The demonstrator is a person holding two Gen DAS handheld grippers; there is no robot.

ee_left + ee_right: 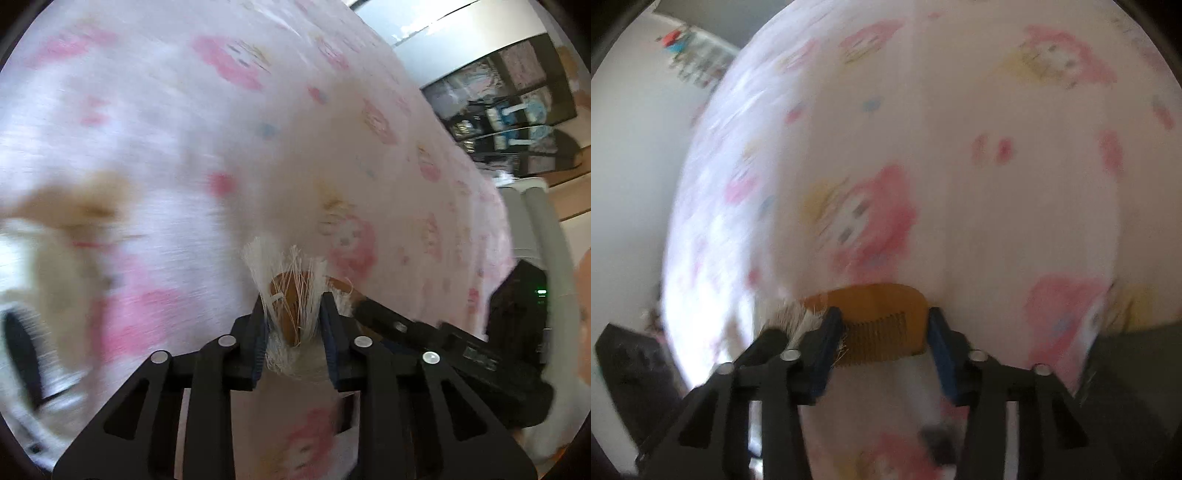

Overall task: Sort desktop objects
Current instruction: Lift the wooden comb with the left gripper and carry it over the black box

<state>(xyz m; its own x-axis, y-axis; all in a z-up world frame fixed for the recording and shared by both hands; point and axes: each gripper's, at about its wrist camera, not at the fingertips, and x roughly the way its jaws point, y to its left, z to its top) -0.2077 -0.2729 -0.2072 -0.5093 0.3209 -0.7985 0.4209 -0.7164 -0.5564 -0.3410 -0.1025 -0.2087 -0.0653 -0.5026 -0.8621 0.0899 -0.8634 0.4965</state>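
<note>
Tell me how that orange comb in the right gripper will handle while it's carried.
The orange comb looks thin and flat, so probably light and fairly stiff. The right gripper clamps it at its ends, so it likely won't droop. Its fine teeth look closely spaced and may snag the white bristles beside it.

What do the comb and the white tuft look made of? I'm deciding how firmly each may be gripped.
The comb in the right gripper looks like wood or horn: amber-brown, matte, with fine cut teeth. The white tuft in the left gripper looks like thin synthetic or thread fibres: loose, splaying strands. Blur leaves both uncertain.
</note>
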